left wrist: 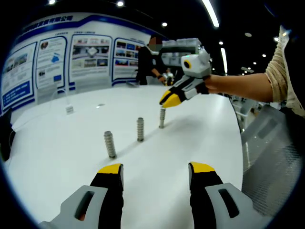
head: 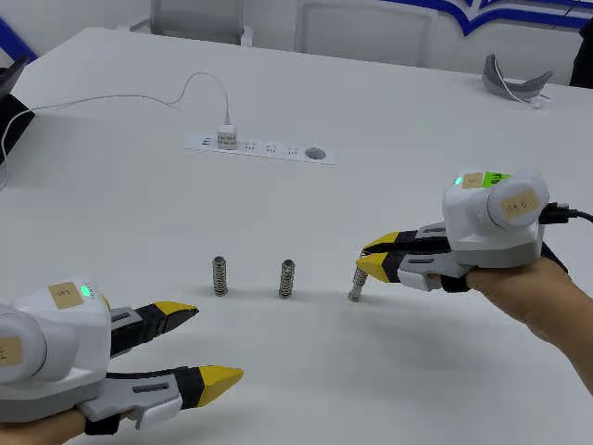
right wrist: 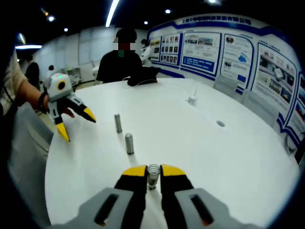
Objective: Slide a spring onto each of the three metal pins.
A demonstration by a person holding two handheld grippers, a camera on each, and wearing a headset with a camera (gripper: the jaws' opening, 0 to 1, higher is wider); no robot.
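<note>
White tabletop (head: 389,111): three grey coil springs (head: 287,278) in a row. Right gripper view shows yellow-tipped right gripper (right wrist: 153,171) nipping the 3 o'clock spring (right wrist: 153,176); head view hides contact. Left gripper (head: 211,341), 7 o'clock, jaws spread, empty.

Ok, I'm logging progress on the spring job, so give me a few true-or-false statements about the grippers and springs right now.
The right gripper has its fingers closed on the rightmost spring. True.
The left gripper grips a spring. False: it is open, holding nothing.
The leftmost spring and middle spring stand upright, untouched. True.
The power strip lies between the grippers and the springs. False: it lies beyond the springs on the table.
</note>
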